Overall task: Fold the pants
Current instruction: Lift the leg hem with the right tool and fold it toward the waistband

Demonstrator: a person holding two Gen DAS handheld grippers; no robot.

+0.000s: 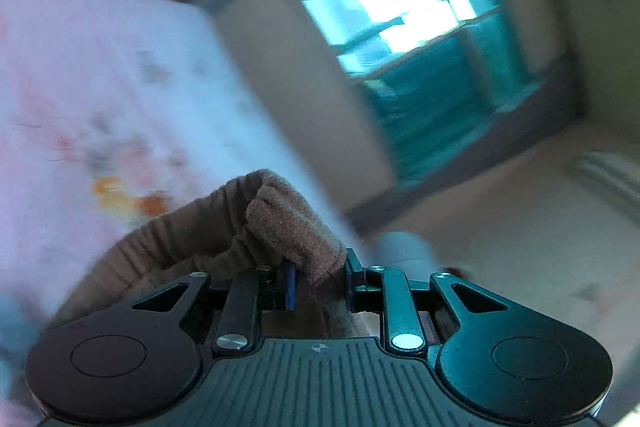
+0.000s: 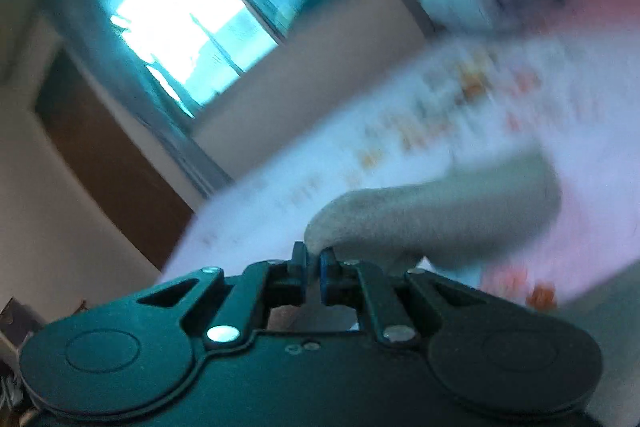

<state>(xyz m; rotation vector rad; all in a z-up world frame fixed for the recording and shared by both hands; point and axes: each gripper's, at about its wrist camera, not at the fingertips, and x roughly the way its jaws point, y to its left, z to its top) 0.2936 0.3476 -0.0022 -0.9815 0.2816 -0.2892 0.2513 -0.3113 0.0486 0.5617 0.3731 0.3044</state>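
Nothing readable here, honestly. No words, labels, brand names or numbers on anything in either wrist view. The printed sheet [image 2: 460, 99] has little orange and red marks, but they're so smeared I can't tell if any are letters; probably just a pattern. Same blur in the left view.

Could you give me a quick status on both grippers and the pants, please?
Left gripper shut on brown pants, gathered waistband. Right gripper shut on pants edge. Patterned bedsheet beneath; nothing in the way.

Left tongs [image 1: 320, 285], right tongs [image 2: 314, 265]: both clamped, tilted.
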